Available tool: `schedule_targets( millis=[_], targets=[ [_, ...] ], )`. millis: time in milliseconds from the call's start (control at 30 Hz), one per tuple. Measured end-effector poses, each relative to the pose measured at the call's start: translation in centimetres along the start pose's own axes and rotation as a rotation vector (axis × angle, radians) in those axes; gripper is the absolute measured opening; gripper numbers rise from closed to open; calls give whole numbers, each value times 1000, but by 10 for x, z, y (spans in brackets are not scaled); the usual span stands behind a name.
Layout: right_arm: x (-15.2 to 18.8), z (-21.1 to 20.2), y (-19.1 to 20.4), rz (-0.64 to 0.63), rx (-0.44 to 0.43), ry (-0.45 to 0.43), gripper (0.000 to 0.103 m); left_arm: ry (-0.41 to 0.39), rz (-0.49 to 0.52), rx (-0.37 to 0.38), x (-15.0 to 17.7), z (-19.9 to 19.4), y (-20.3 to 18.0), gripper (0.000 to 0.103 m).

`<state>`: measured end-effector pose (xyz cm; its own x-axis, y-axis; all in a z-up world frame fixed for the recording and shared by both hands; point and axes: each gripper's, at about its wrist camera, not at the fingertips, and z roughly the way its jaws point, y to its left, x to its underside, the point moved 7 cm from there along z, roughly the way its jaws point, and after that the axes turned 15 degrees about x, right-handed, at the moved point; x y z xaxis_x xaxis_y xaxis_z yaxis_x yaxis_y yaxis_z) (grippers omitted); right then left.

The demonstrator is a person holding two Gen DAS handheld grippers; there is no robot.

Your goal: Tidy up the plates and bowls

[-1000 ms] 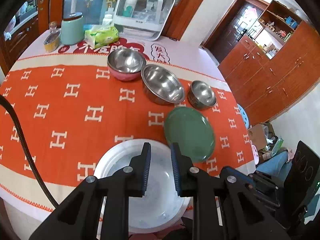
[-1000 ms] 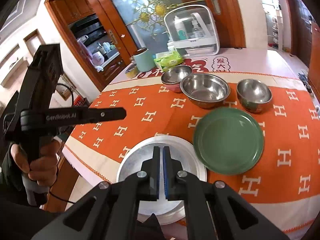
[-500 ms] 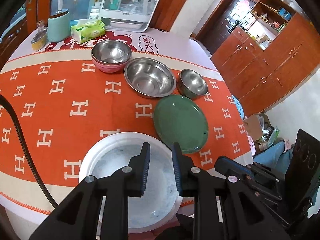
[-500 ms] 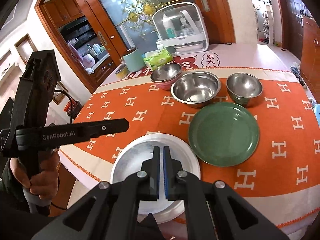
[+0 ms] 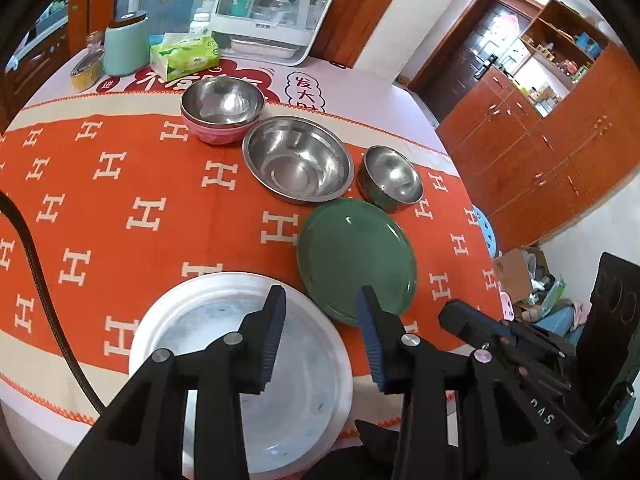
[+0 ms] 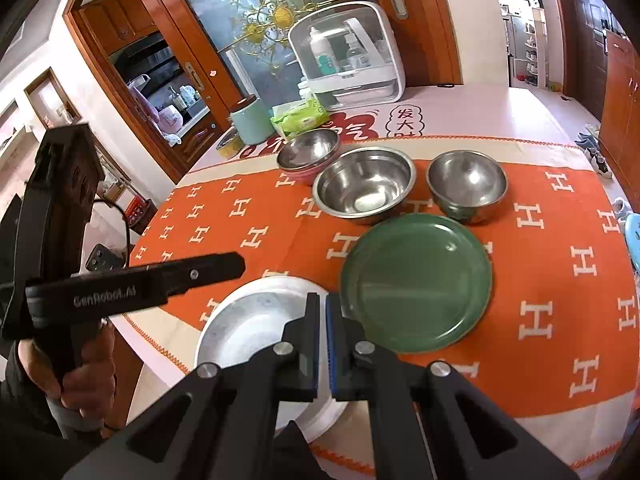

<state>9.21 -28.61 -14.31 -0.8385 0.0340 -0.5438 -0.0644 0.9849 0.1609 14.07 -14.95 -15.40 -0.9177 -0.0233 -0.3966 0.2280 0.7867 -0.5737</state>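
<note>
A white plate [image 5: 208,320] [image 6: 248,320] lies at the near edge of the orange tablecloth. A green plate [image 5: 356,256] [image 6: 416,280] lies just right of it. Behind them stand a pink-sided steel bowl [image 5: 222,110] [image 6: 308,152], a wide steel bowl [image 5: 298,160] [image 6: 364,184] and a small steel bowl [image 5: 392,178] [image 6: 466,184]. My left gripper [image 5: 320,304] hovers above the gap between the two plates; its jaws are opening with nothing between them. My right gripper [image 6: 322,312] is shut and empty, over the white plate's right rim.
At the table's far side stand a mint canister [image 5: 126,46], a green tissue pack [image 5: 184,56], a small tin [image 5: 86,72] and a white storage box [image 5: 276,8]. A black cable [image 5: 36,280] crosses the left. Wooden cabinets [image 5: 560,140] stand to the right.
The left gripper's jaws have spread apart from nearly shut. Both grippers have drifted a little across the table. The dishes have not moved.
</note>
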Motion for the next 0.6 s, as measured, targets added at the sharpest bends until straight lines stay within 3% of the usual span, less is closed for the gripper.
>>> schedule_targets(
  millis=[200,367,433,600],
  targets=[
    [-11,14,-23,19,-2,23,5,15,-55,-35,-2,19,4,48],
    [-18,30,-50,85,7,54,25,20,-99,-54,-11,34,11,59],
    [-19,38,-62,115,28,76,28,32,-102,-59,-14,42,12,62],
    [-14,66,-94,216,42,167,29,80,-69,-70,-19,67,10,71]
  ],
)
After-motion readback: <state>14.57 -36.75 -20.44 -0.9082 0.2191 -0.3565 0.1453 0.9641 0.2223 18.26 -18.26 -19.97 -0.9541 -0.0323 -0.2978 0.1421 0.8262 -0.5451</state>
